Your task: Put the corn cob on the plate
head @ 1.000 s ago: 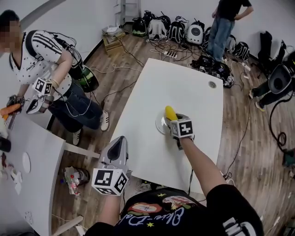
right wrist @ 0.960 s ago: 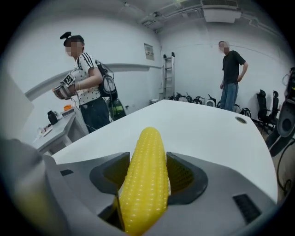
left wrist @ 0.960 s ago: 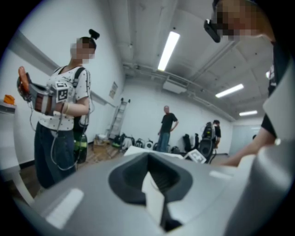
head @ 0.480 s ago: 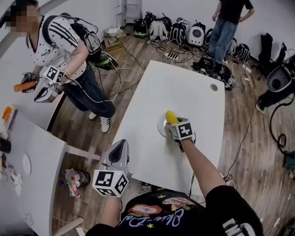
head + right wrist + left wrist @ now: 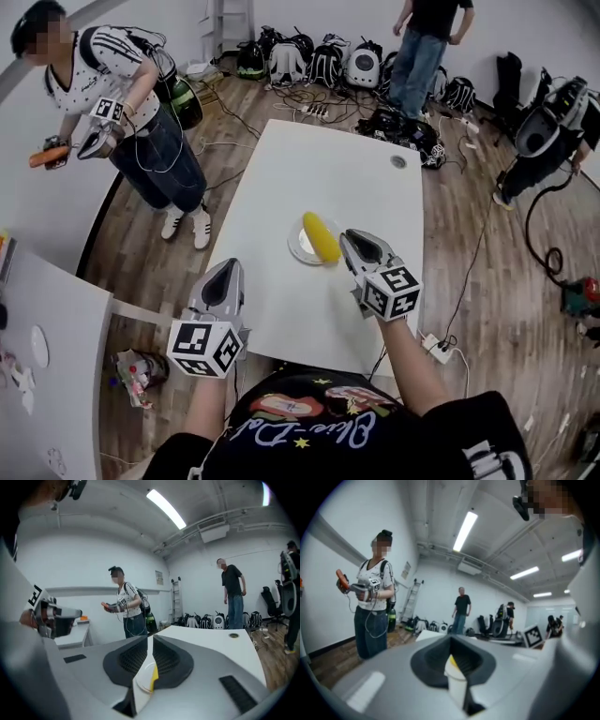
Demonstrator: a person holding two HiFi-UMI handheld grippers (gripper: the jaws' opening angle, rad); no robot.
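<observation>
The yellow corn cob (image 5: 322,236) lies across the small white plate (image 5: 300,249) in the middle of the white table (image 5: 328,159). My right gripper (image 5: 351,236) hovers just right of the cob, apart from it. Its jaws are closing to a narrow slit with nothing between them. In the right gripper view (image 5: 152,640) the plate (image 5: 140,677) and cob (image 5: 153,676) show through that slit. My left gripper (image 5: 228,266) is shut and empty, held over the table's near left edge. Its view (image 5: 450,642) points at the plate.
A person (image 5: 112,89) with grippers and an orange object stands left of the table. Another person (image 5: 422,47) stands at the far end among backpacks (image 5: 323,61) and cables on the wood floor. A second white table (image 5: 47,337) is at the left.
My right gripper has let go of the corn cob, lifted and drawn back toward me, and its jaws have narrowed. The cob stays on the plate. The left gripper has barely moved.
</observation>
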